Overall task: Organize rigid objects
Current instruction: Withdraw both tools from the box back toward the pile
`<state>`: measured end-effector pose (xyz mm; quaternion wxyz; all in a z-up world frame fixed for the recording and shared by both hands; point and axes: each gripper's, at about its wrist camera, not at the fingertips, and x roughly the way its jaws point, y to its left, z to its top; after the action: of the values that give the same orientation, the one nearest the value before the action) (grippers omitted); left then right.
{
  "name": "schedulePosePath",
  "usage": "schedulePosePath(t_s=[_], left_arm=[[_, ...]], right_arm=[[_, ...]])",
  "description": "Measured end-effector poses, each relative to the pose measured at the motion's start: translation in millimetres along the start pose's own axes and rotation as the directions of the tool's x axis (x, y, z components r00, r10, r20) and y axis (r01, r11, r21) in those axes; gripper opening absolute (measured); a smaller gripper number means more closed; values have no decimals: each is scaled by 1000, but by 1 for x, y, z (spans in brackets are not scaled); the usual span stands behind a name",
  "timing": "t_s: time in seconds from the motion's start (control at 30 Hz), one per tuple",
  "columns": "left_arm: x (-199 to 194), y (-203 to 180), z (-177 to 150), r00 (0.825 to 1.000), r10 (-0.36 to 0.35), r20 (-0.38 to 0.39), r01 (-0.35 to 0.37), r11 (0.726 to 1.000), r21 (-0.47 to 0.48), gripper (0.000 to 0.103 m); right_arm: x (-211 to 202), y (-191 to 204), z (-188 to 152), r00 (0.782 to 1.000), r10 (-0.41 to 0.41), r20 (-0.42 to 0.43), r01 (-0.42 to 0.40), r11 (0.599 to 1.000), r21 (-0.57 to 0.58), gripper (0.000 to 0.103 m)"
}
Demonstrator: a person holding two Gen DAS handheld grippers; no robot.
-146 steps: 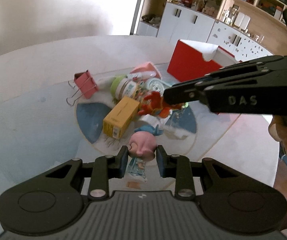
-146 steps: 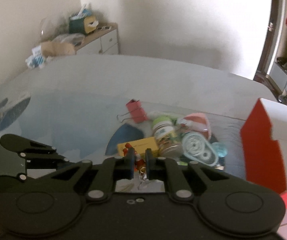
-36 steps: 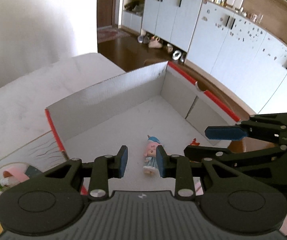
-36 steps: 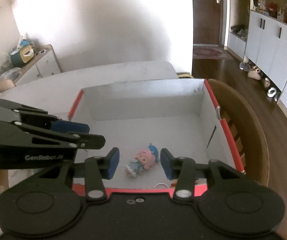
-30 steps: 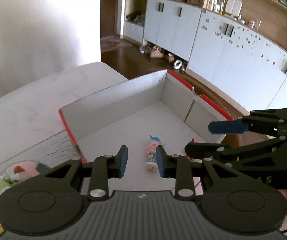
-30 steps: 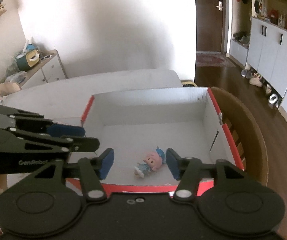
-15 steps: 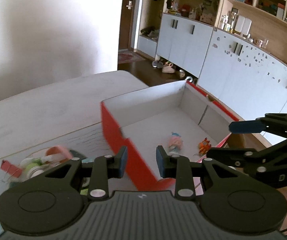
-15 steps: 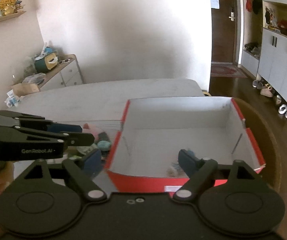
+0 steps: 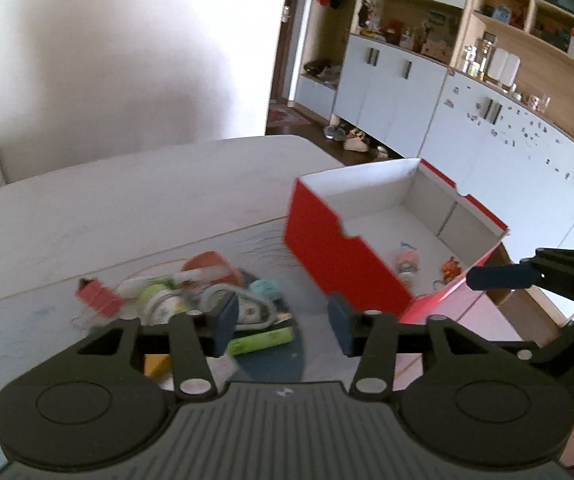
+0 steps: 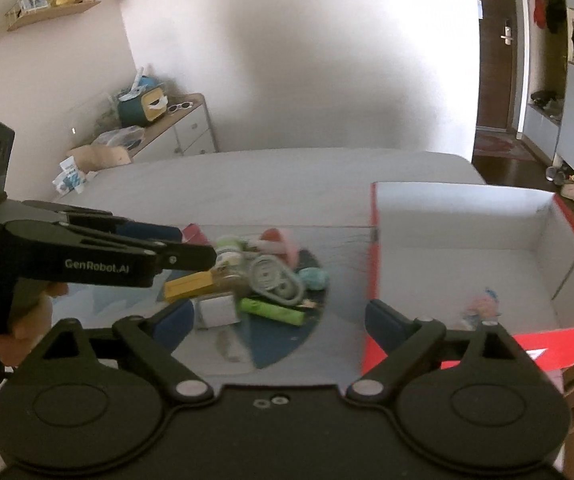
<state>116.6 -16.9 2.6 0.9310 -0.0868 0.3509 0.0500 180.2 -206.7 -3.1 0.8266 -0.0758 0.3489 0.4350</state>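
A red box (image 9: 327,248) with a white inside stands on the table's right side; in the right wrist view the box (image 10: 371,280) is at the right. A pink-headed doll (image 9: 407,260) and a small orange-red figure (image 9: 449,268) lie on its floor; the doll (image 10: 481,306) also shows in the right wrist view. My left gripper (image 9: 283,324) hovers over the table between the box and a pile of objects, its jaws opening, with nothing between them. My right gripper (image 10: 279,320) hangs wide apart and still opening, holding nothing, above a green tube (image 10: 275,308).
The pile on a round blue mat holds a pink binder clip (image 9: 97,294), a green-lidded jar (image 9: 159,300), a tape dispenser (image 10: 275,278), a yellow box (image 10: 189,284), a teal ball (image 10: 313,278) and a white cube (image 10: 217,312). A person's hand (image 10: 27,320) holds the left gripper.
Both grippers have drawn back from the box and swung left toward the pile. The doll and the orange-red figure stay in the box. Both pairs of jaws stand wider.
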Motion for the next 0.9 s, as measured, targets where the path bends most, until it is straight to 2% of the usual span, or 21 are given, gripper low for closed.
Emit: schedulePosePath(t_s=[0.1, 0.17, 0.27, 0.37, 0.6, 0.77, 0.9], left_arm=[[-2, 18, -6, 1000, 10, -13, -10, 1000, 1, 53], [-4, 32, -11, 1000, 16, -18, -17, 1000, -10, 67], [-6, 52, -17, 999, 37, -16, -37, 999, -10, 76], [-4, 72, -23, 999, 38, -34, -39, 999, -21, 80], [17, 109, -35, 996, 60, -58, -61, 998, -7, 80], [37, 130, -43, 994, 24, -103, -28, 999, -45, 80], [51, 136, -47, 992, 11, -126, -14, 1000, -24, 80]], right_arm=[[10, 15, -2, 1000, -8, -17, 8, 1000, -8, 94], [17, 25, -3, 1000, -14, -23, 14, 1000, -19, 97], [28, 37, -6, 999, -21, -38, 20, 999, -35, 99], [41, 47, -10, 997, -34, -62, 31, 998, -51, 100], [74, 77, -11, 994, -34, -108, 24, 995, -95, 100], [97, 86, -12, 988, -47, -144, 29, 992, -124, 100], [114, 94, -13, 983, -66, -171, 35, 983, -180, 100]])
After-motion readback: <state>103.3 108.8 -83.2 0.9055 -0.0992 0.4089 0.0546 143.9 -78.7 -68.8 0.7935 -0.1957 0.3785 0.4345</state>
